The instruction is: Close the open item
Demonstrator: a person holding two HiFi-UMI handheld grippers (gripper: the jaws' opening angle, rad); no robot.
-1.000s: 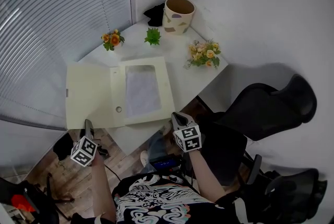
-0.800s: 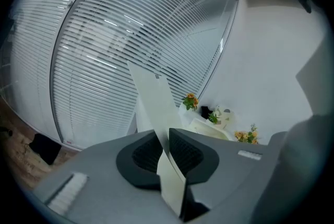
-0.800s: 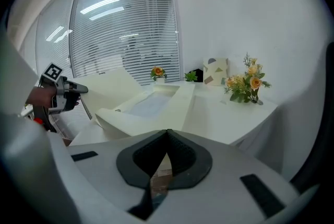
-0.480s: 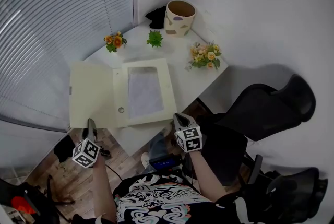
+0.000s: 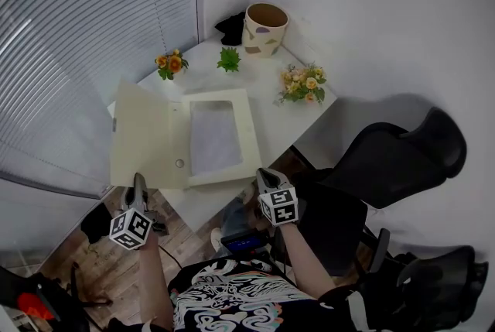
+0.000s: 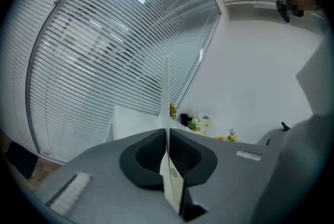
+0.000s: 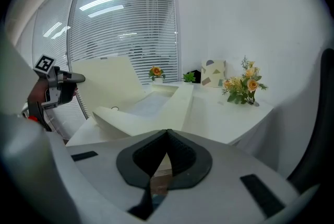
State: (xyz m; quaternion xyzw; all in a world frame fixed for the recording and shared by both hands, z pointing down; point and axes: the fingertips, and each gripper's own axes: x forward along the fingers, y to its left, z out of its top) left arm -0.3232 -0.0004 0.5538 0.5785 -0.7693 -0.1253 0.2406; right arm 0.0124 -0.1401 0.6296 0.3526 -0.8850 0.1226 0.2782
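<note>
The document box's lid [image 5: 143,133] has come up off the table [image 5: 267,94] since a second ago. It now stands tilted at centre left, hinged beside the tray [image 5: 216,138]. The left gripper [image 5: 138,183] pinches its lower edge, its jaws having just closed on it. Window blinds [image 5: 69,36] stand close behind; above the tray the way is open. The right gripper [image 5: 263,174] hovers at the table's near edge, jaws together, empty.

bright even daylight, strong fisheye edge distortion
</note>
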